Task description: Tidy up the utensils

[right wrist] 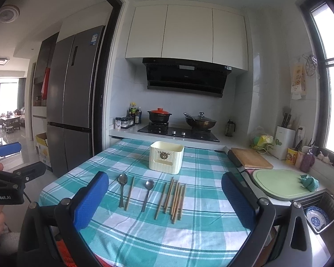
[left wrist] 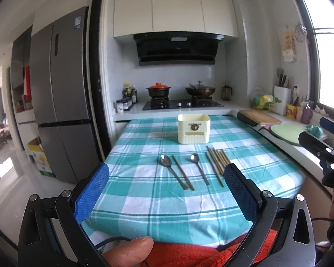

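Hovering wide open above the near edge of the table: the left gripper (left wrist: 167,191), blue pads (left wrist: 93,191) spread far apart, nothing between them. Doing the same on the right, the right gripper (right wrist: 164,198), jaws gaping and gripping nothing, also showing at the right edge of the left wrist view.

Lying beyond the fingertips on the teal checked tablecloth (right wrist: 200,233), in a loose row: a metal spoon (right wrist: 122,189) at the left, a single chopstick (right wrist: 129,193) just beside it, a second spoon (right wrist: 147,194) toward the middle, then a bunch of wooden chopsticks (right wrist: 174,199) fanned out at the right, several touching or crossing.

Standing upright behind the row, toward the far side of the table: a cream utensil holder (right wrist: 166,157), well apart from both grippers.

Sitting further back, a stove (right wrist: 178,131) with a red-lidded pot (right wrist: 159,115) and a covered wok (right wrist: 200,120); off to the right, a wooden cutting board (right wrist: 251,158) and a pale green board (right wrist: 280,184).
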Action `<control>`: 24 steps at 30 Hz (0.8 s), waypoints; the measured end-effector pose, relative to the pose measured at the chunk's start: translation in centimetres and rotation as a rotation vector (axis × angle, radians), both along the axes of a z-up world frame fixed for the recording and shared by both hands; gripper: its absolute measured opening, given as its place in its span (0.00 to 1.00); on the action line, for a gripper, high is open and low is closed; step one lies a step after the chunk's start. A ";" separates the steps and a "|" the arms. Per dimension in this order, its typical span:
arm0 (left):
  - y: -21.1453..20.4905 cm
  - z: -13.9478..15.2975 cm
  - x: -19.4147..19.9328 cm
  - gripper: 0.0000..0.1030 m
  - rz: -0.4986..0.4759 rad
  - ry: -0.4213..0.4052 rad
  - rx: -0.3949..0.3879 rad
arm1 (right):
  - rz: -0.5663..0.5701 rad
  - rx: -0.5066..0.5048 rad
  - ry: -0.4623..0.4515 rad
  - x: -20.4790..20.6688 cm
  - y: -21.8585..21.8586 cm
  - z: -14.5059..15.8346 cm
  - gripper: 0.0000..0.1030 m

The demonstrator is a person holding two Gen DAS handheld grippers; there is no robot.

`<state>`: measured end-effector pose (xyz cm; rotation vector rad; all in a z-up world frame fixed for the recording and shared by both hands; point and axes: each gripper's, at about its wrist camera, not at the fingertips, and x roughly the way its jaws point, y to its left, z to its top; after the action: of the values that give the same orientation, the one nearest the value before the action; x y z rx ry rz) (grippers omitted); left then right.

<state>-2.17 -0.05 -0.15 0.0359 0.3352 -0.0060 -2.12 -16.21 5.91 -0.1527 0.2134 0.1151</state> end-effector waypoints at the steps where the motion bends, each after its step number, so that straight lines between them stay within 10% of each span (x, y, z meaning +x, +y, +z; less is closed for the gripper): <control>1: -0.1 0.0 -0.1 1.00 0.001 -0.002 0.000 | 0.002 0.001 -0.003 0.0 -0.1 0.0 1.00; 24: -1.3 -0.4 2.2 1.00 -0.050 0.034 0.024 | -0.053 0.020 0.028 1.2 -1.2 -0.6 1.00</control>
<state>-0.01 -1.33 -0.58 0.0681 0.3685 -0.0523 -0.89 -17.37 5.34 -0.1256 0.2436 0.0664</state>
